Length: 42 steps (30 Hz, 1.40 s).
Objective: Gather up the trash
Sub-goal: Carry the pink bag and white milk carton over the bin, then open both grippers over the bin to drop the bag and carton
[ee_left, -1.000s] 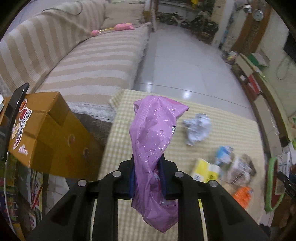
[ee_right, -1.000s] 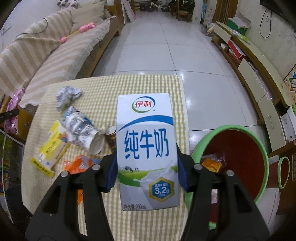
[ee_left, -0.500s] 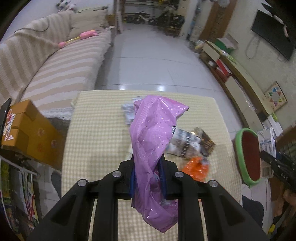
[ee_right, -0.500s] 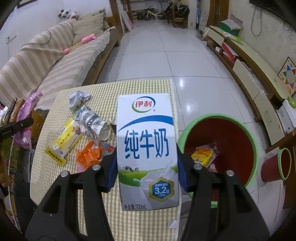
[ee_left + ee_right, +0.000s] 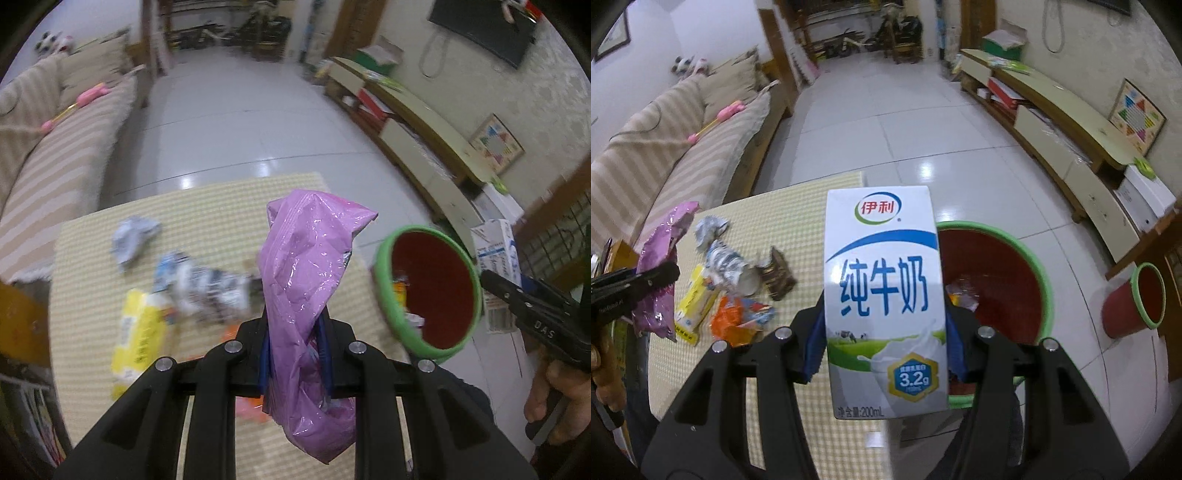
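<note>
My left gripper (image 5: pixel 293 354) is shut on a crumpled purple plastic wrapper (image 5: pixel 306 280) and hangs over the checked table (image 5: pixel 92 266), left of the red bin with a green rim (image 5: pixel 432 291). My right gripper (image 5: pixel 886 350) is shut on a white and blue milk carton (image 5: pixel 884 295), held upright at the table's right edge beside the bin (image 5: pixel 1001 266). Some wrappers lie inside the bin. In the left wrist view the carton (image 5: pixel 496 258) and the right gripper (image 5: pixel 491 278) show beyond the bin. The right wrist view has the purple wrapper (image 5: pixel 661 273) at far left.
Loose trash lies on the table: a crumpled paper (image 5: pixel 709 229), a crushed cup (image 5: pixel 729 267), a yellow packet (image 5: pixel 696 299), an orange wrapper (image 5: pixel 735 321), a brown wrapper (image 5: pixel 777 275). A smaller red bin (image 5: pixel 1134 301) stands right. A striped sofa (image 5: pixel 672 155) is left, a low cabinet (image 5: pixel 1067 122) right.
Both grippers have swung right with their loads. The left one went from beside the sofa and cardboard box to over the table near the bin. The right one now sits beside the bin.
</note>
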Motion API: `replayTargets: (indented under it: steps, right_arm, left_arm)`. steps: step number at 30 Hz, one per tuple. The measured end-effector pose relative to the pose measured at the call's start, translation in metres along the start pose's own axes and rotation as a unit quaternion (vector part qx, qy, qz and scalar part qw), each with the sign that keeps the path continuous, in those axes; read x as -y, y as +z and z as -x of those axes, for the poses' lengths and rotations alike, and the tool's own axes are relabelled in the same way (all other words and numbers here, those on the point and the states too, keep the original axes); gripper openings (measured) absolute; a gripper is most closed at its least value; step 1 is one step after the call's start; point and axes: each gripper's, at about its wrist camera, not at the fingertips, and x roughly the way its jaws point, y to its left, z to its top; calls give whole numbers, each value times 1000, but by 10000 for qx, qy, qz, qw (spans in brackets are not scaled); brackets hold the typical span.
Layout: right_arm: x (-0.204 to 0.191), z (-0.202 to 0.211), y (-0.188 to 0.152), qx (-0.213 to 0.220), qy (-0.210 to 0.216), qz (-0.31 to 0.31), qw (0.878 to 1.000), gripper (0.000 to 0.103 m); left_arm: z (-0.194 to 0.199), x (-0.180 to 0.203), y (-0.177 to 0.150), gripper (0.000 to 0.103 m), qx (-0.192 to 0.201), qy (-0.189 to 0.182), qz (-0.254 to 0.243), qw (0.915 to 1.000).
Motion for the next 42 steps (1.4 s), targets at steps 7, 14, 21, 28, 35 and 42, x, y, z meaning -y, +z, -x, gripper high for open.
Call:
replayTargets:
  steps: [7,14,21,28,35,42]
  right_arm:
    - [54,-3,-4,-11,-221,-417,9989,51]
    - [89,-10,-8,-45,-293,-681,9972,51]
    - [104,-22,-12,-104,-252,-865,9959,51]
    - [106,-30,-13,-142,-207,-913,9955,51]
    - [107,-33,-12,-156,-195,-934,9953,51]
    - [109,-39,-10,-255,-266,-950,9948,61]
  left_arm:
    - [-31,64,17,18,-201,-361,-392,9984]
    - [-61,109,28,18,-425,-728,-585,9947]
    - [-87,139,30,18,-629,-985,-708,9906]
    - [-103,149,33,19,-740,-1066,-718,9889]
    - [-112,159,40,21,-762,-1076,-780,9882]
    - [-111,153,41,70,-694,-1063,-726,9892]
